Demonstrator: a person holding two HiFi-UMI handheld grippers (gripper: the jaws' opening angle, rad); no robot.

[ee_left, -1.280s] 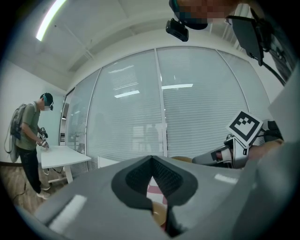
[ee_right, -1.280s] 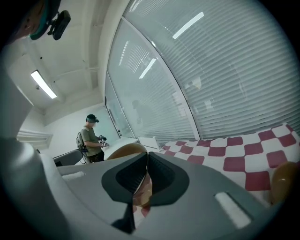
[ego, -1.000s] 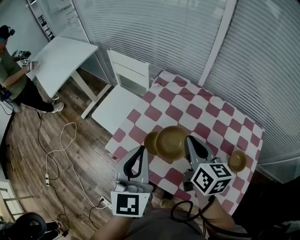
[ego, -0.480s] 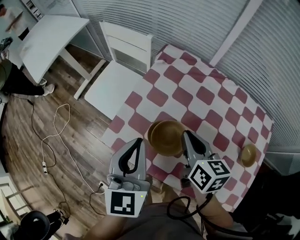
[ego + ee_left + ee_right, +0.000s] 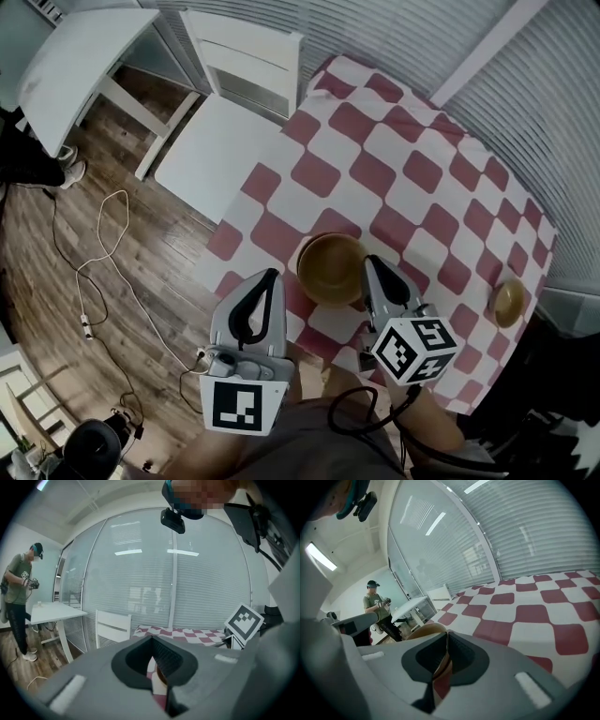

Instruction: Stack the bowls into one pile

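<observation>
Your right gripper (image 5: 446, 635) has its jaws nipped on the rim of the bowl (image 5: 331, 267), the thin wooden wall caught between them. Your left gripper (image 5: 151, 640) has its jaws pressed together with nothing in them, tips just left of that bowl. The bowl is over the near edge of the table (image 5: 412, 178); whether it rests there, I can't tell. A smaller bowl (image 5: 509, 300) sits well apart at the table's right edge. A chair (image 5: 220, 155) stands beside the table.

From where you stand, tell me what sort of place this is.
Likely an office or lab room: glass walls with blinds, a white desk, and a power cable trailing across the wood floor.
</observation>
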